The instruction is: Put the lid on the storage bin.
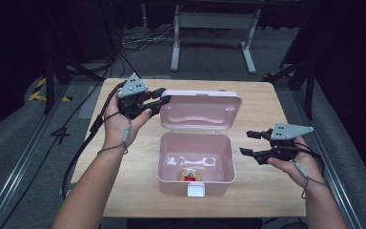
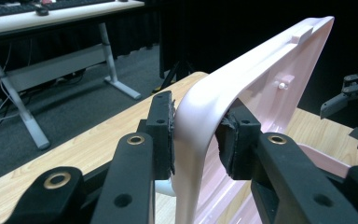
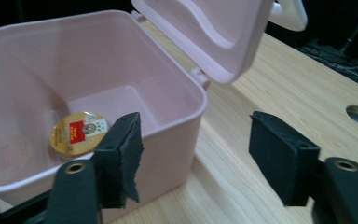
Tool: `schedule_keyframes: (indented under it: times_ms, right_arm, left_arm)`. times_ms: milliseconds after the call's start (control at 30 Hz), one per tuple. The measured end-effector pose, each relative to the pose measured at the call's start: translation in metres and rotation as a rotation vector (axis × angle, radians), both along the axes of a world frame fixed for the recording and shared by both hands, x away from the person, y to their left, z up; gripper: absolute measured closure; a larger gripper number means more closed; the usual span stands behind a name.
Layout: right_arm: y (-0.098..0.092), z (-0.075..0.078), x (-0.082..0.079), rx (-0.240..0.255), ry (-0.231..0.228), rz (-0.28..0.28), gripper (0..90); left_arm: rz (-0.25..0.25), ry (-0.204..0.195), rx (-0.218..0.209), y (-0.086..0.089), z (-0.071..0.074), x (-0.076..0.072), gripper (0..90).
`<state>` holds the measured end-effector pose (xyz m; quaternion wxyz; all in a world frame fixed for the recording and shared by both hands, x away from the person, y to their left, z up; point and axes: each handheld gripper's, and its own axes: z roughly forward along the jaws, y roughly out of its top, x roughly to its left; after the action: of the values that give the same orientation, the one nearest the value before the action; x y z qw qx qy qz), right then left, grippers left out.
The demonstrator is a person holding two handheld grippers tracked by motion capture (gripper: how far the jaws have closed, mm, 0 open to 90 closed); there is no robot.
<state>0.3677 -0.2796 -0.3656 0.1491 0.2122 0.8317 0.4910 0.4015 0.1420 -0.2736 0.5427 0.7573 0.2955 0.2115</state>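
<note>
The pink box [image 1: 195,162] sits near the middle of the wooden surface [image 1: 257,102], its lid [image 1: 201,110] swung up and back on the hinge behind the box. The left claw [image 1: 158,101] is at the lid's left edge. In the left gripper view the lid's rim runs between its 2 pads [image 2: 165,128]: one pad looks laid against the outer face, while the other stands close to the inner face, possibly just off it. I read that as a grip that is loosening rather than a firm clamp, though I cannot tell for sure whether both pads press.

The right claw [image 1: 250,143] hangs to the right of the box, apart from it, its jaws spread wide with nothing between them. Inside the box, on the floor near the front wall, lies 1 small round gold tin with a red label [image 3: 78,133].

The step in hand appears to be finishing the opening of the lid and letting go of it. The next move, as I judge it, calls for the left claw to clear the rim sideways without dragging the lid forward, and for the right claw to come over the box's right wall and down onto the tin.
</note>
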Motion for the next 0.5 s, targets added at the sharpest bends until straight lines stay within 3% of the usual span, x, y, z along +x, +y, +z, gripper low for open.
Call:
schedule_keyframes:
  times_ms: [133,200,267,367,500]
  right_arm:
    - [0.003,0.002,-0.003,-0.003,-0.002,0.024,41.7]
    - [0.005,0.005,-0.004,-0.029,0.011,0.046,47.1]
    - [0.007,0.006,-0.007,-0.061,-0.016,0.055,50.7]
    - [0.009,0.007,-0.010,-0.008,0.002,0.060,54.8]
    - [0.011,0.011,-0.013,0.011,0.078,0.009,60.4]
  left_arm:
    - [-0.001,-0.014,-0.007,0.000,-0.002,-0.005,67.9]
    - [-0.009,-0.015,-0.013,0.000,-0.002,-0.009,66.8]
    - [-0.020,-0.014,-0.018,0.001,-0.002,-0.013,65.5]
    - [-0.021,-0.028,-0.003,0.000,-0.003,-0.021,64.1]
    - [-0.031,-0.037,0.014,-0.001,-0.003,-0.029,62.1]
